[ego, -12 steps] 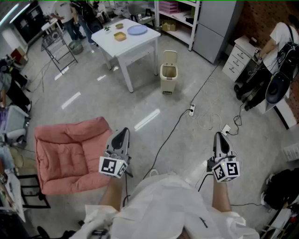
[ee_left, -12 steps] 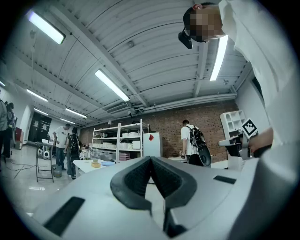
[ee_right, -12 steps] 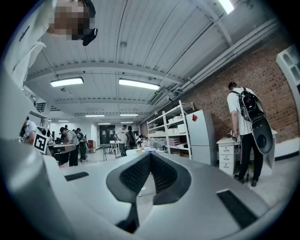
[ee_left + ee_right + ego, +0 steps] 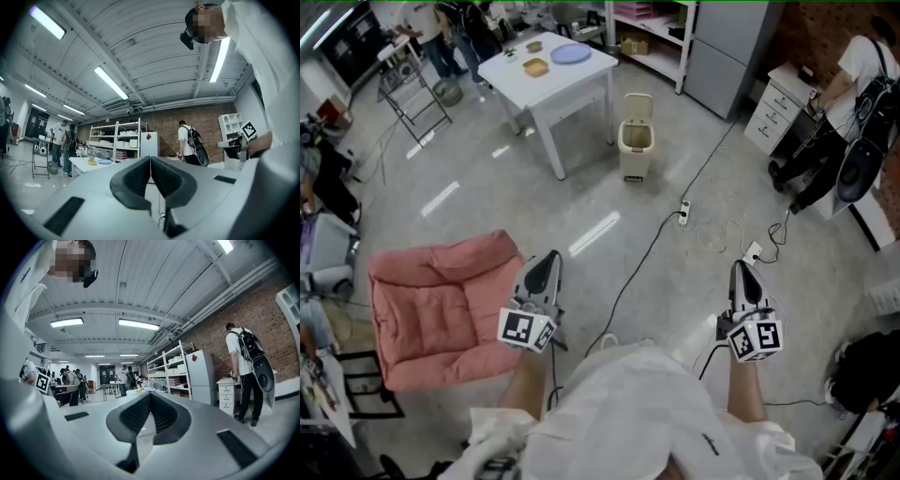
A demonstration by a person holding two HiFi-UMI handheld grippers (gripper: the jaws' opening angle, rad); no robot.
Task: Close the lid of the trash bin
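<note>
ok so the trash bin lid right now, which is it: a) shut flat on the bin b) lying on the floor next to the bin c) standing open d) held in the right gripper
c: the lid stands upright behind the open mouth of the trash bin, while the right gripper is far from it across the floor, its jaws together on nothing.

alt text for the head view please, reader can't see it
Seen from above, a person holds the left tongs and right tongs shut and empty over a grey floor, far from a beige trash bin whose lid stands open beside a white table. A pink cushion lies at left.
</note>
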